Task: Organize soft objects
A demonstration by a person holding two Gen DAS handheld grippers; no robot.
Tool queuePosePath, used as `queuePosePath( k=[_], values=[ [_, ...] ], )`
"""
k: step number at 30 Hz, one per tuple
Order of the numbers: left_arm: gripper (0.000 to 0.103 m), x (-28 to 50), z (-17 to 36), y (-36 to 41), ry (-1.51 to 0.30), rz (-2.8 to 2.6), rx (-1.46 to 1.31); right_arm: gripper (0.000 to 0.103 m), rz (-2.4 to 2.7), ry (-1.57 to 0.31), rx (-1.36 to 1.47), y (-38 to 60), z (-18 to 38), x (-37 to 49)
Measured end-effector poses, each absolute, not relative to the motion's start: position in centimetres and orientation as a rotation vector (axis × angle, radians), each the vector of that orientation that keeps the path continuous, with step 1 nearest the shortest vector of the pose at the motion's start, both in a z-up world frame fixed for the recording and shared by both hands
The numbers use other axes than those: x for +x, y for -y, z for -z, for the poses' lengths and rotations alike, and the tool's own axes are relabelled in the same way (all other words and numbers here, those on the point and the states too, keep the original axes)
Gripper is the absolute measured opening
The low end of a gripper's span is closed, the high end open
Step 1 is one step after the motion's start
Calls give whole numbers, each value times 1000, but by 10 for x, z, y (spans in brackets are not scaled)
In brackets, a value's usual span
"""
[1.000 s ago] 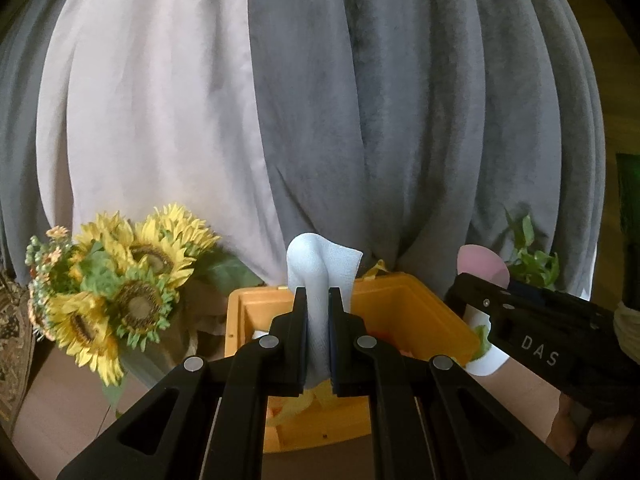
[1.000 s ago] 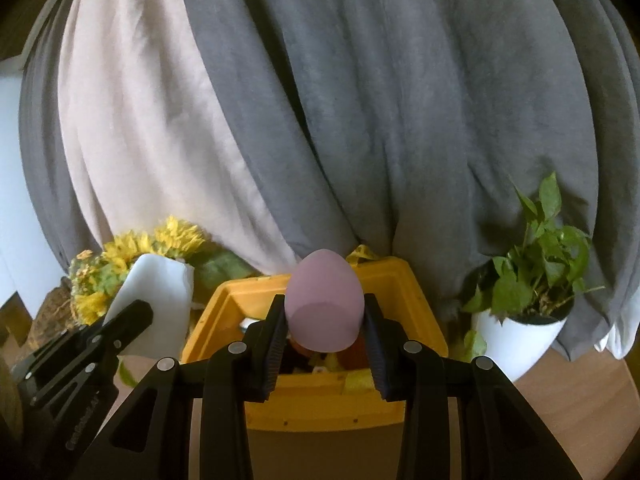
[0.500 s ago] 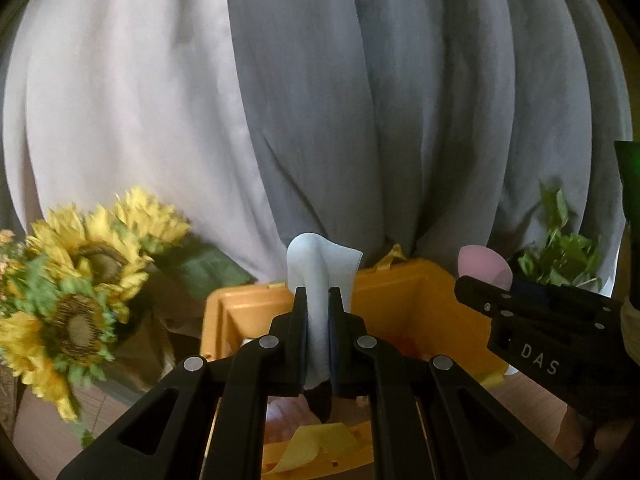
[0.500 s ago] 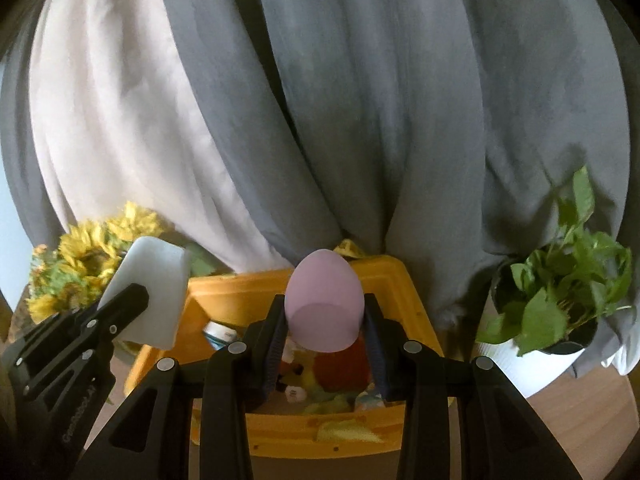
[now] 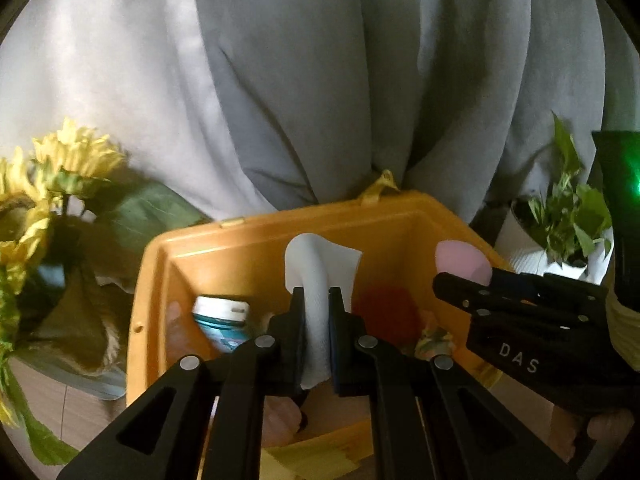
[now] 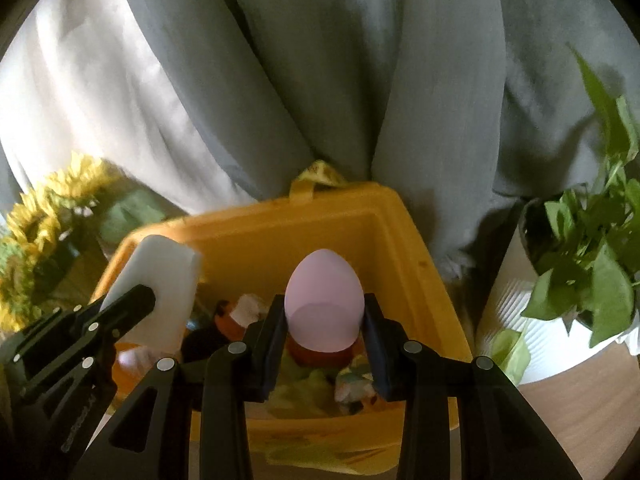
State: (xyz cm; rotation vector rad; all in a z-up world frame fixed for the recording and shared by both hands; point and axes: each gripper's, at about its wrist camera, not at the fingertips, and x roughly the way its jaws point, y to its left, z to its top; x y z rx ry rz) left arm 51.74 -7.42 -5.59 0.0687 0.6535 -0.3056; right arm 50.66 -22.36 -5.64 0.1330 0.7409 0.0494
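Note:
My left gripper point(image 5: 317, 300) is shut on a white sponge point(image 5: 318, 264), squeezed thin between the fingers, and holds it over the open yellow bin point(image 5: 256, 236). My right gripper point(image 6: 325, 312) is shut on a pink egg-shaped sponge point(image 6: 324, 300) above the same bin point(image 6: 404, 240). The pink sponge also shows in the left wrist view point(image 5: 460, 260), and the white sponge in the right wrist view point(image 6: 160, 276). Inside the bin lie a teal and white item point(image 5: 222, 320), a red object point(image 5: 384, 308) and other small soft items.
Sunflowers point(image 5: 48, 184) stand left of the bin. A potted green plant in a white pot point(image 6: 580, 272) stands to its right on the wooden table point(image 6: 580, 408). Grey and white curtains point(image 5: 320, 80) hang close behind the bin.
Both grippers have moved forward and tilted down over the bin, so its inside now shows. Each still holds its sponge.

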Motion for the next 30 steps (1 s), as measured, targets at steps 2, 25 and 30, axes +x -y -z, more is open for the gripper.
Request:
queuePosePath(
  k=[2, 25, 30],
  values=[
    [21, 518, 58, 75, -659, 312, 69, 38, -58, -757, 130, 223, 60, 509],
    [82, 439, 9, 47, -506, 119, 87, 69, 6, -696, 120, 215, 26, 446],
    [91, 397, -8, 36, -462, 79, 73, 77, 11, -638, 109, 206, 5, 404]
  ],
)
